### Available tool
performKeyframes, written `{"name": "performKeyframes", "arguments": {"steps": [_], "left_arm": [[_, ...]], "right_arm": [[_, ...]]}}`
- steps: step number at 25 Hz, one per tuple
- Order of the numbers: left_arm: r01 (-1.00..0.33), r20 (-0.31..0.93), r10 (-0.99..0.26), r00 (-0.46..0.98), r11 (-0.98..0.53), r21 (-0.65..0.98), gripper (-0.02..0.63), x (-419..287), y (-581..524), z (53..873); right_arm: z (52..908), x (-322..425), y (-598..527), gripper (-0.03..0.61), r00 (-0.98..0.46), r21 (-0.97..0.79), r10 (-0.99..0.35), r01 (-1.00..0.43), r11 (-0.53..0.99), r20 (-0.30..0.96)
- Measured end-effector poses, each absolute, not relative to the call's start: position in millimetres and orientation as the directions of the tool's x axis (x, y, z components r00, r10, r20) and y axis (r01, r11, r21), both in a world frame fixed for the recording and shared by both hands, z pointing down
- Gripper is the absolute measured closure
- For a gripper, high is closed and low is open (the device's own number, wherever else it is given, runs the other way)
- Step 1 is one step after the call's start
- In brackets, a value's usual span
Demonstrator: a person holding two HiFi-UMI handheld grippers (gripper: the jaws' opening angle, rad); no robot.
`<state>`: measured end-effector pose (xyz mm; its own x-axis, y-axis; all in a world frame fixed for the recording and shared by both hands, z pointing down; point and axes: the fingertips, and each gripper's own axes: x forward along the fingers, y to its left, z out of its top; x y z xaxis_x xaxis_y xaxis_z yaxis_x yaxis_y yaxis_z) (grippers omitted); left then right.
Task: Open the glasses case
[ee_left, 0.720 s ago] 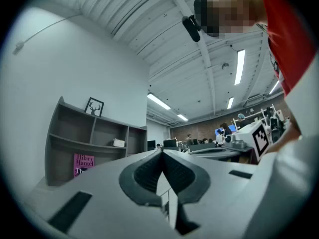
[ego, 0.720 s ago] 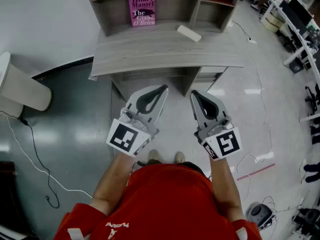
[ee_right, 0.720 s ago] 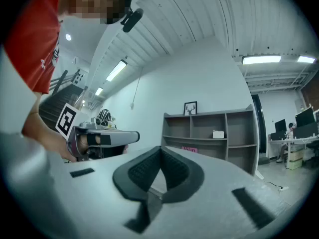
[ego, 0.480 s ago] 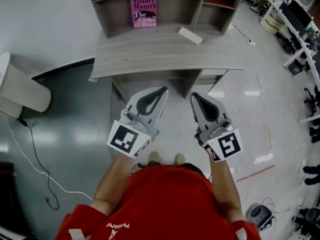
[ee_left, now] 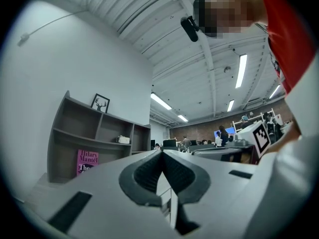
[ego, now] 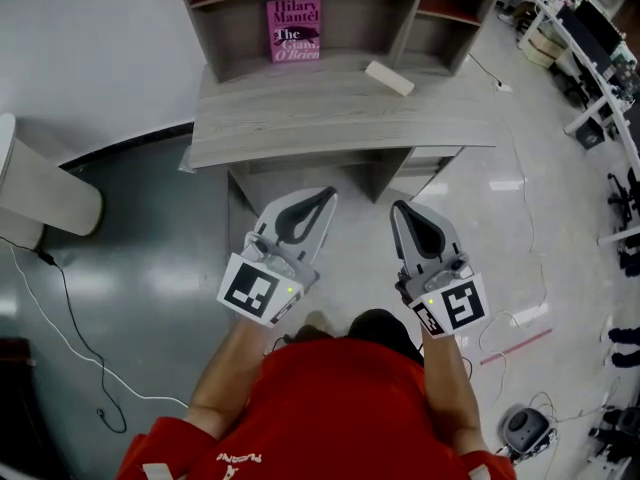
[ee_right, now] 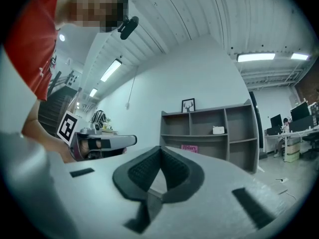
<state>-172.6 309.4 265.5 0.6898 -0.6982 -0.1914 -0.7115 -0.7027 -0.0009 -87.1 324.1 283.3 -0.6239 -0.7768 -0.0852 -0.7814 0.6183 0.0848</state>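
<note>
Head view showed the person (ego: pixel 330 408) had edged slightly nearer the grey table (ego: pixel 300 118), with the left tool (ego: pixel 325 197) and right tool (ego: pixel 398 209) still pressed together, empty, and well short of the pale glasses case (ego: pixel 389 78) at one o'clock on it, so opening looked unstarted, above a glossy floor (ego: pixel 140 228).

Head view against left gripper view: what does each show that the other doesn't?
Only the head view: the white case on the desk, a cable on the floor. Only the left gripper view: a framed picture on top of the shelf, ceiling lights. Both: the pink book in the shelf and the left gripper, jaws shut and empty.
</note>
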Motion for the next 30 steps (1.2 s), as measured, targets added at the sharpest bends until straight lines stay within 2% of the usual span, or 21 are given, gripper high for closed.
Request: {"name": "performKeyframes", "arguments": {"steps": [10, 18, 30], "left_arm": [[-0.698, -0.178, -0.687, 0.705, -0.716, 0.003, 0.604, -170.0, 268.1, 274.3], [-0.722, -0.118, -0.714, 0.690, -0.690, -0.046, 0.604, -152.7, 199.2, 283.0], [-0.767, -0.057, -0.765, 0.641, -0.637, -0.078, 0.604, -77.9, 48.0, 300.2]], "right_arm": [[290.5, -78.1, 288.4, 0.574, -0.596, 0.102, -0.800, -0.802, 0.589, -0.069], [290.2, -50.7, 206.4, 0.574, -0.606, 0.139, -0.788, -0.794, 0.592, -0.107], [303.2, 22.9, 63.0, 0.574, -0.661, 0.169, -0.747, -0.746, 0.644, -0.074]]}}
